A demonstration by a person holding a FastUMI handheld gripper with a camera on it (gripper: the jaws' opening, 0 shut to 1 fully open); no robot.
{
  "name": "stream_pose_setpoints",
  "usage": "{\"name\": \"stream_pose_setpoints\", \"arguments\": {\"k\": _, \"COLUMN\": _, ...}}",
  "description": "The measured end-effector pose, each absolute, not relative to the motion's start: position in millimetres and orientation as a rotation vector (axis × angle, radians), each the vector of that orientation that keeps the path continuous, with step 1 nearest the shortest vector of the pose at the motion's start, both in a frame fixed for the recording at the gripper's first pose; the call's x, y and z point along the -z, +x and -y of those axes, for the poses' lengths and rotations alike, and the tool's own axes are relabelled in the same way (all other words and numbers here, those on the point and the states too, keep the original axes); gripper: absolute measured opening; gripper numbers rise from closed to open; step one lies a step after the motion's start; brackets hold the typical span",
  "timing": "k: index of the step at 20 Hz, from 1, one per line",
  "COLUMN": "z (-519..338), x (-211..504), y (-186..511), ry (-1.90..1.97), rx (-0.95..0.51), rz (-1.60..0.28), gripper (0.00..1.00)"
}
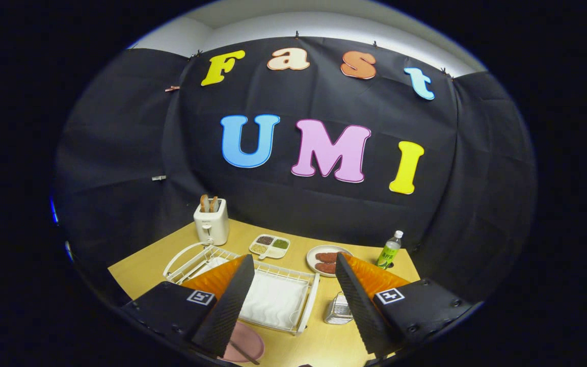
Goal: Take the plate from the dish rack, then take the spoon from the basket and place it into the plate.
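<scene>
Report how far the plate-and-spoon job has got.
Done, it seems: the pink plate lies on the table in front of the dish rack, a dark utensil, likely the spoon, resting on it. In hand: nothing; the gripper is open. Left: apparently nothing.

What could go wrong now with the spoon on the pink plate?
The gripper hangs open above the table. The pink plate lies partly under one finger, with what looks like the spoon on it, so a careless move might knock it off. The dish rack and metal basket sit close by and could get bumped too.
</scene>
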State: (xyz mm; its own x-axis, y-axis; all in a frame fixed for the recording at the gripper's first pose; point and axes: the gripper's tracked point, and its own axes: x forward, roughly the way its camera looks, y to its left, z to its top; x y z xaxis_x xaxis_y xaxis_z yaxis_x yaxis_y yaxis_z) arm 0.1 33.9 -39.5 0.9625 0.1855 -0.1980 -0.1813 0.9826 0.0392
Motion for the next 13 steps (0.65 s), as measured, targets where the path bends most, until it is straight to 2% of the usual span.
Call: {"name": "stream_pose_setpoints", "arguments": {"k": 13, "z": -11.5, "x": 51.5, "y": 2.7, "ry": 0.033, "rx": -0.112, "rz": -0.208, "gripper": 0.98}}
